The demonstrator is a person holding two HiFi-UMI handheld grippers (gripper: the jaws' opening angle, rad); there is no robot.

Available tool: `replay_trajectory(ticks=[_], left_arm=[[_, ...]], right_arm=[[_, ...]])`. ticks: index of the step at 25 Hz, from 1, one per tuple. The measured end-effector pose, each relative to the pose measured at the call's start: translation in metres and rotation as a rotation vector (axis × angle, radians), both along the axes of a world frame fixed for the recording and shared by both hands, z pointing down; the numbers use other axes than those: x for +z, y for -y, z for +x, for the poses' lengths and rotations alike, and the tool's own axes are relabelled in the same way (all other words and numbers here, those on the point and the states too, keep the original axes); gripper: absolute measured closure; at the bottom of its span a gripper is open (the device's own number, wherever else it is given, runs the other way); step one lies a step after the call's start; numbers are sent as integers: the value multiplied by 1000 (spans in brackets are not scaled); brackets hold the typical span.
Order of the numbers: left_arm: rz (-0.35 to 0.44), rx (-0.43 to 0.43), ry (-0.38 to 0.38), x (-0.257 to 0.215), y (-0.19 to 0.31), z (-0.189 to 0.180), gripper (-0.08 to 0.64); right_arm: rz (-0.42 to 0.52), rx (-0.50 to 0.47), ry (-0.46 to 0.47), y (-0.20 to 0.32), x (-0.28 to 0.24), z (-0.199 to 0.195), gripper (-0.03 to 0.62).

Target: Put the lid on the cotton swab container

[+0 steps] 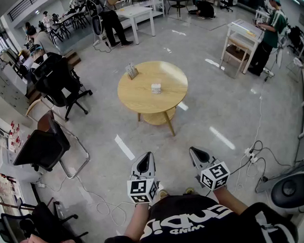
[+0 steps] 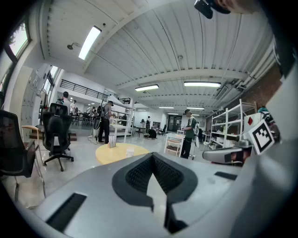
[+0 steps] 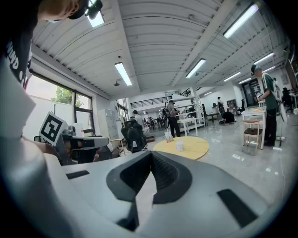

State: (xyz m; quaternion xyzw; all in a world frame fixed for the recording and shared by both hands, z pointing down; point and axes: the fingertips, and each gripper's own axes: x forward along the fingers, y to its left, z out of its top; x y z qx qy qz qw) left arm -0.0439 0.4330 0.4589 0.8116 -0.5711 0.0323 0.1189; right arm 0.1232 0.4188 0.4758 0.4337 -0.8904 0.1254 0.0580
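This is a large open-plan lab or workshop-style office. A polished grey concrete floor (image 1: 216, 106) carries a white power strip with trailing cables (image 1: 249, 153). White rectangular work tables (image 1: 135, 12), black mesh office chairs (image 1: 58, 79) and a round light-wood table (image 1: 141, 94) stand about, with people (image 1: 271, 32) at work among them. Open white metal shelving racks (image 2: 228, 128) stand under a ribbed white ceiling (image 3: 177, 37) with long strip lights (image 2: 89, 42).

Low in the centre of the head view, the left gripper (image 1: 147, 155) and the right gripper (image 1: 194, 150) sit side by side, a little apart, both pointing up-frame and nearly level. Each has its jaws closed together with nothing between them. Bare forearms (image 1: 136, 219) reach up from the bottom edge behind them.
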Motion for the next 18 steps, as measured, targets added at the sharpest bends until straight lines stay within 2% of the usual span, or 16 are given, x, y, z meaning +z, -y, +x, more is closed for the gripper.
replay_trajectory(ticks=[10,18], left_arm=[[7,17,-17,4,3,-12,549],[3,50,-12,11,6,-43,549]], right_arm=[[29,-32,-1,-7,0,-23,589],[27,36,-11,-8,11,-43,589]])
